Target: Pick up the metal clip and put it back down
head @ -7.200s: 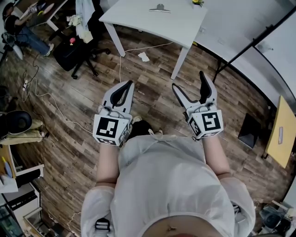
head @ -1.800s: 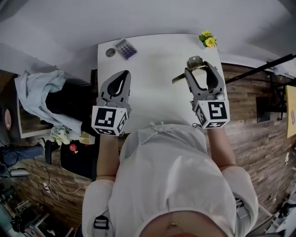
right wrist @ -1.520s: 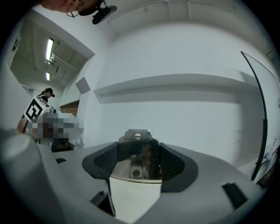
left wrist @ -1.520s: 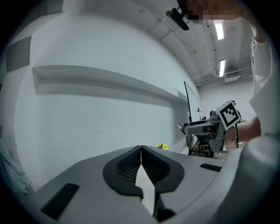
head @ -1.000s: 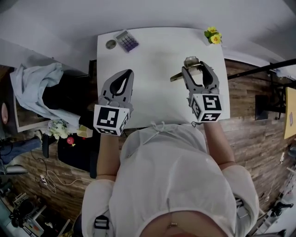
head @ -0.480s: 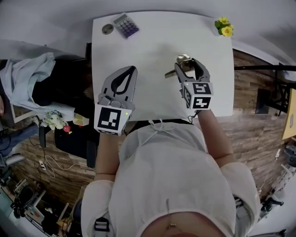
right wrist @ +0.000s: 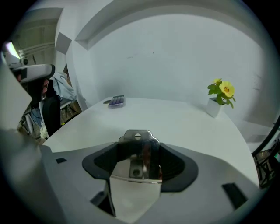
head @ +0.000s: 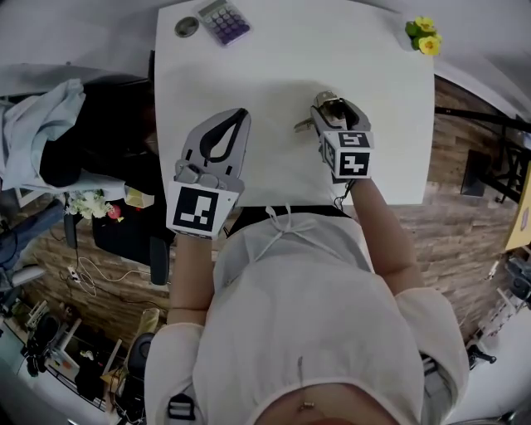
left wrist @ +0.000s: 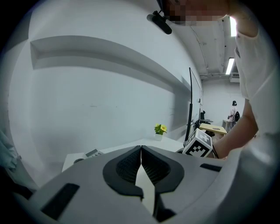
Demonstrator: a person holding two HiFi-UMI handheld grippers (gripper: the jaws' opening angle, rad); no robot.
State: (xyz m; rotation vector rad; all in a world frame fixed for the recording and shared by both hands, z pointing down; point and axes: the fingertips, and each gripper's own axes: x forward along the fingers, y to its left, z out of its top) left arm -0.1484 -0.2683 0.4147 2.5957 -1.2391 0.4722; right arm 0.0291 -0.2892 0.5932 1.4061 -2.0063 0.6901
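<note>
The right hand-held gripper [head: 338, 109] is clamped on the metal clip [right wrist: 138, 141], whose shiny plate stands upright between the dark pads with its holed top edge poking out past them. Clip and gripper are over the right half of the white worktop [head: 274, 58]; whether the clip touches the surface cannot be told. The left hand-held gripper [head: 236, 118] has its jaws together with nothing between them, over the worktop's near left part. A calculator [head: 224, 18] lies at the far left corner and a small yellow flower [head: 425, 35] at the far right.
</note>
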